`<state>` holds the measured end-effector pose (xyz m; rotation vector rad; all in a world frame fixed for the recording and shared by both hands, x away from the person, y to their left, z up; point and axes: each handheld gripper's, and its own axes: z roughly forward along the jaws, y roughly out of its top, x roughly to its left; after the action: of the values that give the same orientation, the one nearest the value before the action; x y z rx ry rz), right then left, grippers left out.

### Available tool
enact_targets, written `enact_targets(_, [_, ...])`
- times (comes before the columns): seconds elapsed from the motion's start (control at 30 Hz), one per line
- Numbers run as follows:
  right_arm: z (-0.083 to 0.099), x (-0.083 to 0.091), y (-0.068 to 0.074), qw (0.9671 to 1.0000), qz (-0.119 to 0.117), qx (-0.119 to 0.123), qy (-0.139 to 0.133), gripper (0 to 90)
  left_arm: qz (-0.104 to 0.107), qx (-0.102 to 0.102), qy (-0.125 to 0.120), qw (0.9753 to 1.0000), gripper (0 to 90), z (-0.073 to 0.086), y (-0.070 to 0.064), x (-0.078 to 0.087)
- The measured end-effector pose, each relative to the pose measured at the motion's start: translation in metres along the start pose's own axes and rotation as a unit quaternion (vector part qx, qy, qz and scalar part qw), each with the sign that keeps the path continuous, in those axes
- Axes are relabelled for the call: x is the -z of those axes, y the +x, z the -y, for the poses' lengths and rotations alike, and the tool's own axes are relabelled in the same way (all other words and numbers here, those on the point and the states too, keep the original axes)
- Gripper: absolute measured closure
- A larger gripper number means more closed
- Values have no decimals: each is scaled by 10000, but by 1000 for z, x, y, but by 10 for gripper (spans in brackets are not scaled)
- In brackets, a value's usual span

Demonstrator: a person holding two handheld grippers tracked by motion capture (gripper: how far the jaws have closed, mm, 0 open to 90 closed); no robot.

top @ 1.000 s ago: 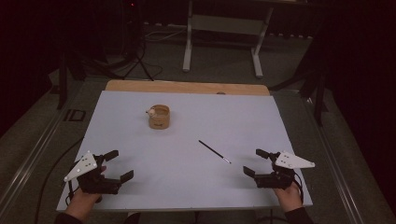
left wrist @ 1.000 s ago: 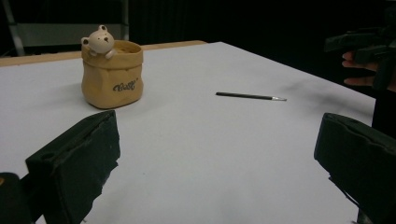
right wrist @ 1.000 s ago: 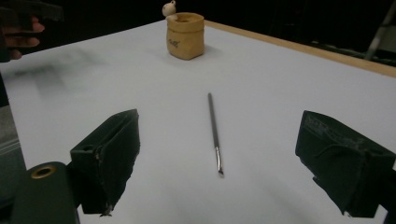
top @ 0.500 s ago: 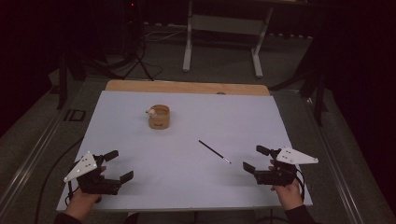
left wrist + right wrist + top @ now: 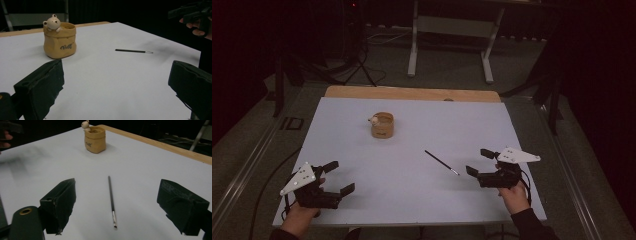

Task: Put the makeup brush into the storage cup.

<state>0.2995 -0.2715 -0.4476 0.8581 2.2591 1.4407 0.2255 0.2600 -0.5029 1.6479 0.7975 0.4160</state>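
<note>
step: right tongs [image 5: 113,207] released, straddling thin black paintbrush [image 5: 111,198] | left tongs [image 5: 117,90] released (idle) | tip: descend squarely, clench mid-handle

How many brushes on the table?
1. The thin dark brush lies flat on the white table, ahead of the right gripper, apart from the bear pot.

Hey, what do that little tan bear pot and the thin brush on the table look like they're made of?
The bear pot looks like glazed ceramic moulded as a folded paper sack: stiff wrinkles, a soft sheen, printed lettering. The brush seems to have a dark handle, lacquered wood or plastic, with a shiny metal ferrule and a short pale tip; the bristle material is too small to tell.
</note>
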Motion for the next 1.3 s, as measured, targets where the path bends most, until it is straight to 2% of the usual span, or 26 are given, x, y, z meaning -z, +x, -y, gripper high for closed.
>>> enact_targets(0.2, [-2, -10, -6, 9999, 67, -33, 87, 140, 14, 4, 3, 10000, 9, 0, 0, 0])
enact_targets(0.43, [-4, -24, -10, 9995, -20, -81, 294, 140, 32, -8, 11, 10000, 9, 0, -1, 0])
enact_targets(0.53, [-5, -29, -13, 9989, -124, -189, 405, 141, 39, -20, 17, 10000, 9, 0, -1, 0])
enact_targets(0.67, [-6, -37, -13, 9983, -189, -182, 526, 137, 18, -40, 26, 10000, 9, 0, -1, 0])
enact_targets(0.9, [-9, -51, -13, 9968, -286, -233, 710, 141, 34, -41, 35, 10000, 9, 0, -1, 0])
enact_targets(1.07, [-12, -65, -12, 9948, -338, -200, 940, 133, 35, -36, 30, 10000, 8, 0, -1, 0])
enact_targets(1.3, [-17, -80, -11, 9921, -282, -159, 1215, 138, 53, -50, 40, 10000, 8, 0, -1, 0])
